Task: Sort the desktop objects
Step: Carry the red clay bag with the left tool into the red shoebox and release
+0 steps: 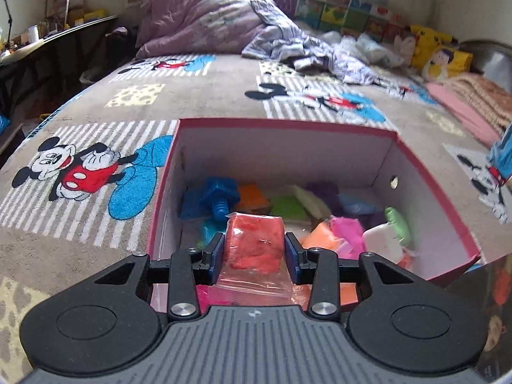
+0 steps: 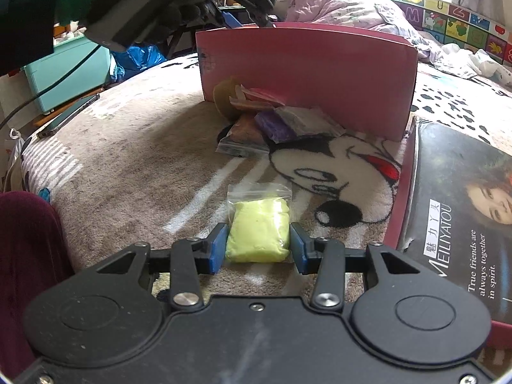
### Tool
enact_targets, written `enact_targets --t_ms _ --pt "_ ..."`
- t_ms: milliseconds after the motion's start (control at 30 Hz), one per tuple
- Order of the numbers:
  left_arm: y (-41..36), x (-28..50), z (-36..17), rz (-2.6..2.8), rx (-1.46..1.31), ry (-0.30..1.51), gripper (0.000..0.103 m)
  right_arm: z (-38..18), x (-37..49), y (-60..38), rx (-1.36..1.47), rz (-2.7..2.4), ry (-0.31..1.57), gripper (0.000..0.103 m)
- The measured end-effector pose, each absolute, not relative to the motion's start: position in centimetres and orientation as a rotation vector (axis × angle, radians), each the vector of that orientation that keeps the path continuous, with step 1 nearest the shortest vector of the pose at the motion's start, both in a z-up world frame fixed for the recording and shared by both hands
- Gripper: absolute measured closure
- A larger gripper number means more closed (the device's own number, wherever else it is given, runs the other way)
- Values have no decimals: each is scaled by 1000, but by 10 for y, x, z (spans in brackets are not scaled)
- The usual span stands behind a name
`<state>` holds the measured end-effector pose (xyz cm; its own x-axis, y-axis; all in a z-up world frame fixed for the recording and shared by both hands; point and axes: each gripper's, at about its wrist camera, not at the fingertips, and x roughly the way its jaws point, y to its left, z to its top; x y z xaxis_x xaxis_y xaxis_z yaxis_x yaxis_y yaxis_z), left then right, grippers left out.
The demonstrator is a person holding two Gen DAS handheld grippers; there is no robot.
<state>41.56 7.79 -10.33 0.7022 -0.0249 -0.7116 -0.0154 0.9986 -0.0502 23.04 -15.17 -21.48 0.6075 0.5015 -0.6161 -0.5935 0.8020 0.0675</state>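
Red clay packet (image 1: 254, 243): soft, wrinkled lump of red-orange clay inside a clear plastic bag, clamped between the blue pads of the left gripper (image 1: 253, 254), jaws pressed on both its sides. Held above the near edge of the pink box (image 1: 416, 156), over its open inside. White walls within the box, pink rim outside. Inside, lying on the bottom: a blue plastic screw-shaped toy (image 1: 217, 200) at the far left, then many more clay packets (image 1: 288, 206) in orange, green, cream, purple, pale blue and magenta, and a white and pale green piece (image 1: 388, 233) at the right wall. Box resting on a bed cover (image 1: 96, 102) with cartoon mouse pictures.

Yellow clay packet (image 2: 257, 233): smooth pale yellow-green block in a clear zip bag, lying on the bed cover, with the bag's empty top part pointing far. Right gripper (image 2: 258, 248) jaws closed against its left and right sides, pads touching the clay. Farther off, a small heap of packets (image 2: 275, 121), purple, brownish and pink among them, just beside the pink outer wall of the box. At the right, a flat box lid (image 2: 454, 217) with a printed portrait and text. Left gripper visible at the top left, over the box rim.
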Motion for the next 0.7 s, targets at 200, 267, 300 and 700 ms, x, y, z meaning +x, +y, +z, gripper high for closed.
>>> enact_targets --t_ms 200,267,300,700 --pt "72 428 -110 19 2 843 65 -215 231 -152 -149 638 661 61" --pt "68 430 -111 28 35 852 65 -215 231 -152 -148 639 660 60" --pt "67 431 -112 32 48 857 65 -215 231 -152 -148 639 659 60" --pt "56 427 -111 52 52 891 48 -216 230 -151 -151 640 655 60"
